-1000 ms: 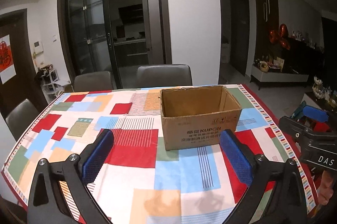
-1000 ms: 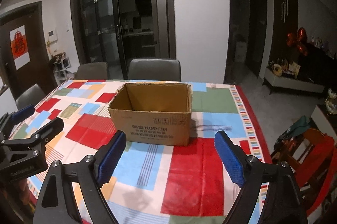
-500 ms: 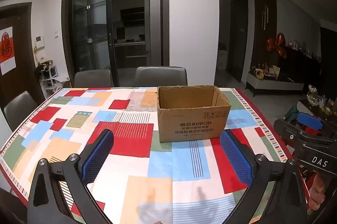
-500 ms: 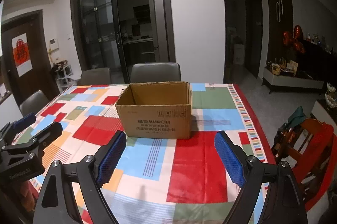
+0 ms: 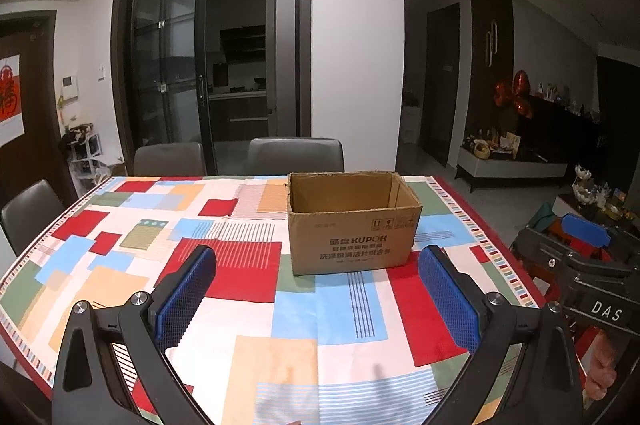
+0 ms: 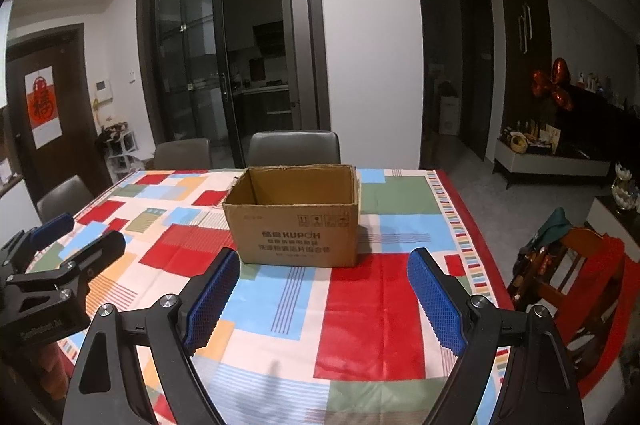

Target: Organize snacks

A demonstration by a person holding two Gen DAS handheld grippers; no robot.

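An open brown cardboard box [image 5: 352,225] stands on the table's colourful patchwork cloth [image 5: 240,289]; it also shows in the right wrist view [image 6: 296,217]. What lies inside it is hidden by its front wall. No snacks are in view. My left gripper [image 5: 318,261] is open and empty, hovering above the near part of the table, well short of the box. My right gripper [image 6: 322,263] is open and empty at a similar distance. The right gripper shows at the right edge of the left wrist view [image 5: 576,249]. The left gripper shows at the left edge of the right wrist view [image 6: 60,257].
Grey chairs [image 5: 296,157] stand at the far side of the table and another [image 5: 28,209] at the left. A wooden chair with red cloth [image 6: 576,265] stands off the table's right edge. Glass sliding doors [image 5: 208,73] are behind.
Both grippers have pulled back from the box and tilted up, so it looks smaller and farther away. Both stay open.
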